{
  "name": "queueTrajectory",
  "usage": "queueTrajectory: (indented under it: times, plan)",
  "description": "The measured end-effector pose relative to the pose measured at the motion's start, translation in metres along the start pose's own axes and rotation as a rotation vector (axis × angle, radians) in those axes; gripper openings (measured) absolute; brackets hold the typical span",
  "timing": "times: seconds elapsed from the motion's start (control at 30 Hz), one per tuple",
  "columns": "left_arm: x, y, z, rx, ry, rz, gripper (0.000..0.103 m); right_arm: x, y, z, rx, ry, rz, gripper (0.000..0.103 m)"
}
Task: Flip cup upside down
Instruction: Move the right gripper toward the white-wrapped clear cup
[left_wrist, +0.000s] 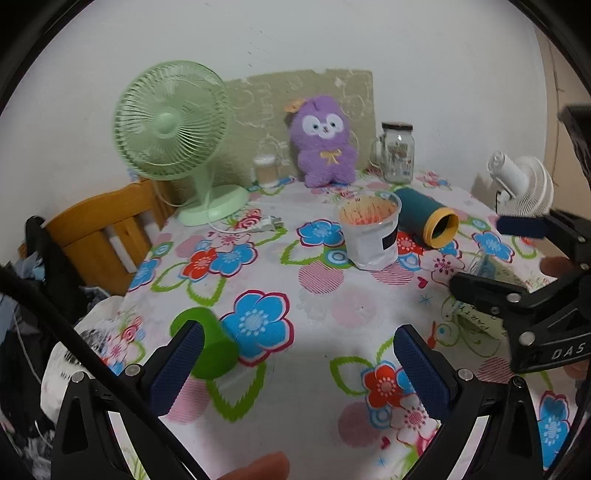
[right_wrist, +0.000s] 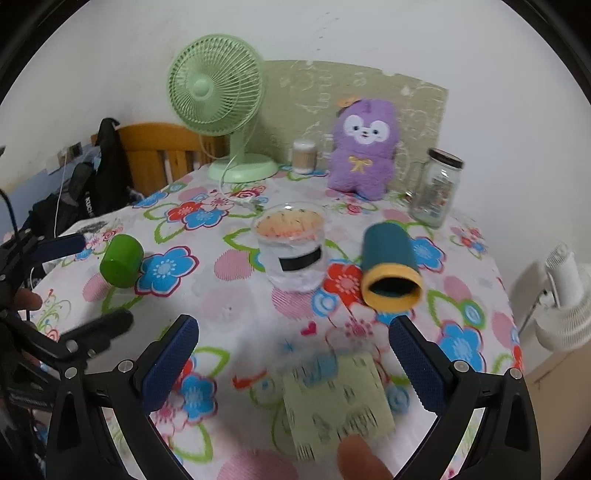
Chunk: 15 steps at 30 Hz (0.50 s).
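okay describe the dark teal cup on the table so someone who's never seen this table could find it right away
Start at the purple plush toy against the wall and come forward across the flowered tablecloth. Right of the clear tub lies the teal cup, tipped on its side. Its yellow rim and dark mouth face the camera, unlike the smaller green cup far left.

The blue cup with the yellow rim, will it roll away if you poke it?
Probably. The blue cup lies on its side on the tablecloth, so its round wall could roll, likely curving since the rim end looks wider. It looks like light plastic, so a small nudge may move it. The clear tub beside it might stop it.
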<state>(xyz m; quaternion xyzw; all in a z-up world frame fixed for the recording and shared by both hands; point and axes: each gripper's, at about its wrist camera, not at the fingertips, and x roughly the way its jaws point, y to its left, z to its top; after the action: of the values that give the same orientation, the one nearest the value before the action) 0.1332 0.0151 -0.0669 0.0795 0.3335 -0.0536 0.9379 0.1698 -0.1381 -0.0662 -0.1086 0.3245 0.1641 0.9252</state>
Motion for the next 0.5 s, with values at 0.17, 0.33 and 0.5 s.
queueTrajectory:
  times: [0.17, 0.33, 0.5]
  plan:
    - [0.025, 0.008, 0.011, 0.006, 0.025, -0.032, 0.103, 0.028, 0.008, 0.016, -0.047, -0.007, -0.037, 0.103]
    - [0.051, 0.022, 0.017, -0.009, 0.069, -0.106, 0.103, 0.051, 0.012, 0.027, -0.081, 0.005, -0.034, 0.103]
    - [0.07, 0.026, 0.024, 0.073, 0.057, -0.087, 0.103, 0.068, 0.004, 0.038, -0.026, 0.033, 0.026, 0.103]
